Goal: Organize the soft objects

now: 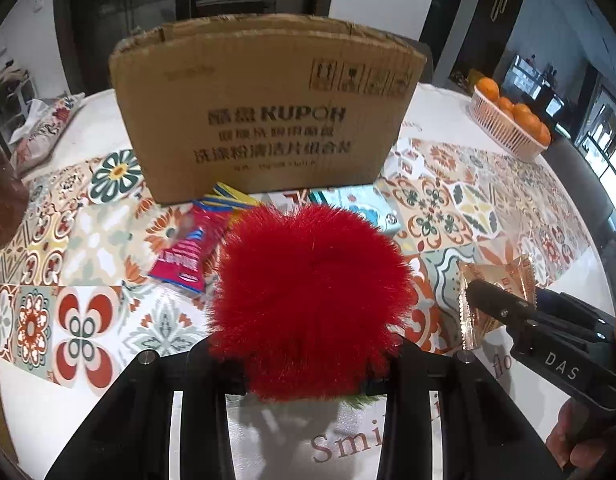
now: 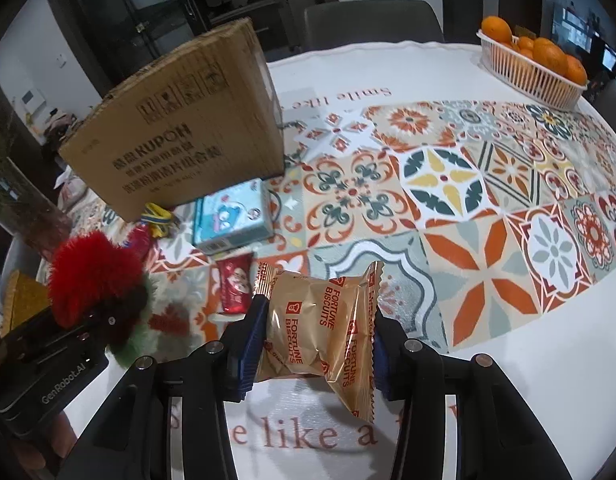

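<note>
Both grippers loaded, nothing visibly boxed yet

Left gripper [image 1: 308, 364] jaws clamp the red pompom [image 1: 308, 300]; right gripper [image 2: 314, 340] jaws clamp the biscuit packet [image 2: 320, 320], both in front of the cardboard box [image 1: 268, 112] (interior hidden). Tissue pack [image 2: 232, 216] and red sachet [image 2: 236, 286] remain on the tabletop [image 2: 508, 400].

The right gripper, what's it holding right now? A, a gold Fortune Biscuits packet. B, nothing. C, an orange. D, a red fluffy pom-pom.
A: in the right wrist view the right gripper is shut on the gold Fortune Biscuits packet, while the left gripper grips the red pom-pom.
</note>
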